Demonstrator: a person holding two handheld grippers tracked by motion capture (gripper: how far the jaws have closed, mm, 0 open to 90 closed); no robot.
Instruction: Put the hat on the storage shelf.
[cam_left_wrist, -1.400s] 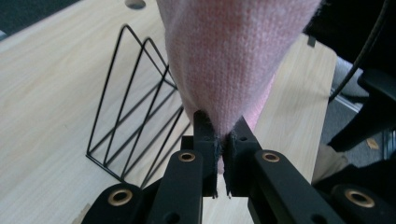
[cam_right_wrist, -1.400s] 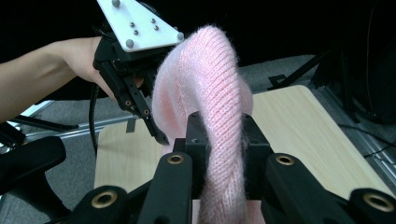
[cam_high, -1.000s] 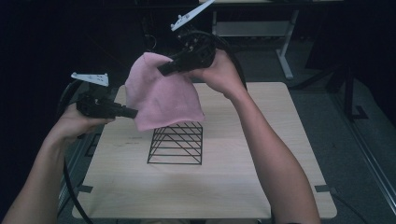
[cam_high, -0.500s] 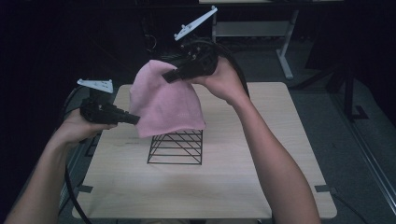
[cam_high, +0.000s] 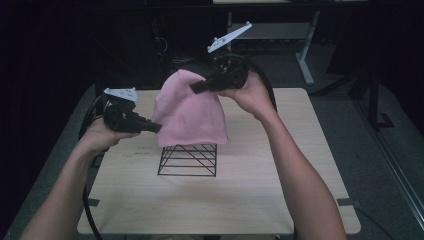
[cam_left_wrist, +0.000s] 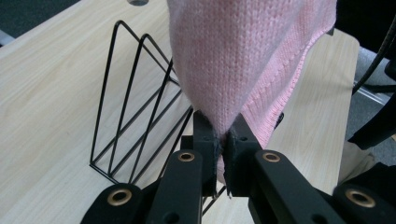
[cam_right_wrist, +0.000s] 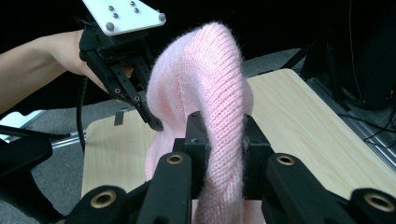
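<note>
While both hands hold up the cloth, noted left to right:
Left gripper (cam_high: 156, 128): jaws clamped tight on pink knit cloth's (cam_high: 192, 112) left edge.
Pink knit cloth: hangs between grippers, lower hem draped over black wire rack (cam_high: 188, 160).
Wire rack: stands on wooden table (cam_high: 250, 200).
Right gripper (cam_high: 196, 87): higher, pinching cloth's top fold.
</note>
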